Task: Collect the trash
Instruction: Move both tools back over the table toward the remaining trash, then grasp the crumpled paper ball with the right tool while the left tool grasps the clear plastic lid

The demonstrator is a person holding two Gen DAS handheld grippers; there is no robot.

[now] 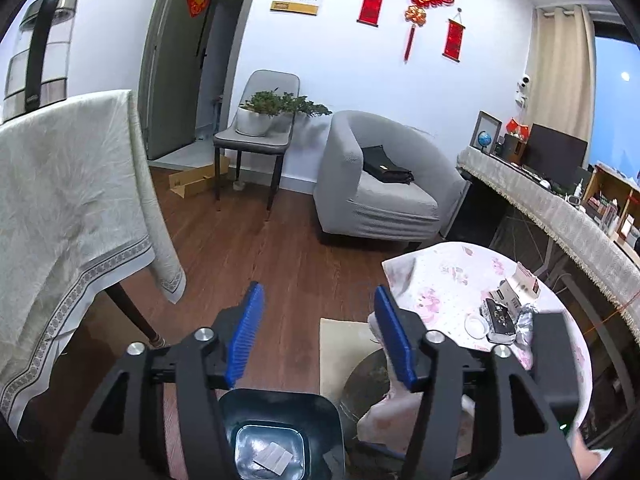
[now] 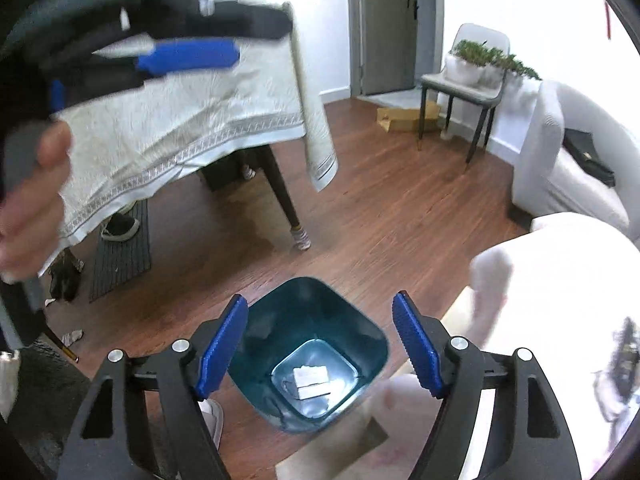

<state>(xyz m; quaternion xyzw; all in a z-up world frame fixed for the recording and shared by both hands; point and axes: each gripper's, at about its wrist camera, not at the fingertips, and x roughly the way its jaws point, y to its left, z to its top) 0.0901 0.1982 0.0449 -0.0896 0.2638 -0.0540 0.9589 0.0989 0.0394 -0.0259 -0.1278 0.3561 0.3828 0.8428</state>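
Note:
A dark teal bin (image 2: 308, 320) stands on the wood floor, with white paper pieces (image 2: 310, 380) lying at its bottom. My right gripper (image 2: 320, 300) hovers above it, open, with nothing between its blue pads. My left gripper (image 1: 318, 292) is also open and empty, over the bin's (image 1: 280, 404) far rim; in the right wrist view it shows blurred at the upper left (image 2: 262, 40), held by a hand (image 2: 32, 200). On the small round table with a floral cloth (image 1: 448, 268) lie a white carton (image 1: 520, 284), a black packet (image 1: 498, 318), crumpled foil (image 1: 526, 322) and a white dish (image 1: 476, 326).
A large table under a cream cloth (image 1: 60, 200) carries a kettle (image 1: 40, 48) on the left. A grey armchair (image 1: 380, 184), a chair bearing a potted plant (image 1: 256, 136) and flat cardboard (image 1: 196, 180) line the far wall. A long cloth-covered counter (image 1: 560, 208) runs along the right.

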